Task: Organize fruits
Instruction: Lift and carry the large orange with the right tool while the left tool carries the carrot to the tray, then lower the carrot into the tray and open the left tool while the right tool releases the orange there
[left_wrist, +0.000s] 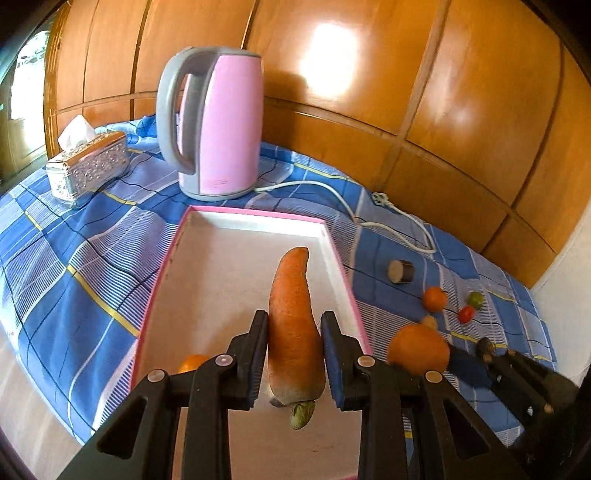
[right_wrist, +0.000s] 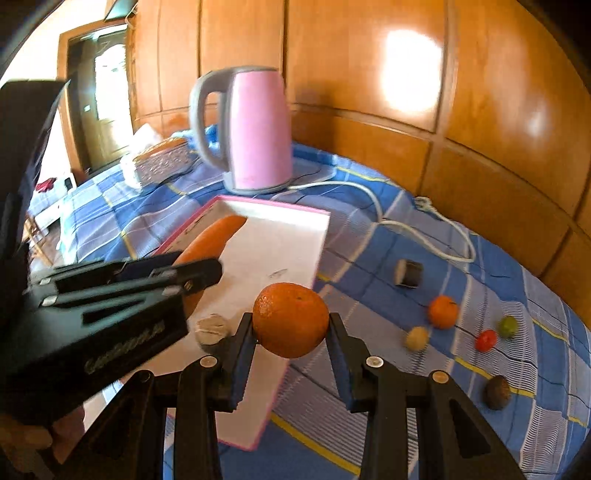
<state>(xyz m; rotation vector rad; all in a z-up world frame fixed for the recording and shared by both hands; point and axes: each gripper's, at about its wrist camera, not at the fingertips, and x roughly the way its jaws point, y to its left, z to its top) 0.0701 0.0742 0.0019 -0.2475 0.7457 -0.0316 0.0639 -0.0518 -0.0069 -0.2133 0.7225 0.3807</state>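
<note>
Your left gripper (left_wrist: 294, 349) grasps one carrot (left_wrist: 293, 325) by its thick end, above the tray (left_wrist: 162, 273). It is stiff and probably heavy at the tip. Your right gripper (right_wrist: 291, 347) clamps one orange (right_wrist: 290, 319), round and likely slippery, across its middle. Beyond the right jaws I count six small pieces on the cloth (right_wrist: 369, 424).

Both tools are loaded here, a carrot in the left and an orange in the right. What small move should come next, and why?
Probably lower the left tool and release the carrot into the pink-rimmed tray. The carrot already hangs over the tray's white floor, while the orange in the right tool sits only at the tray's right edge, so it should likely follow second.
</note>
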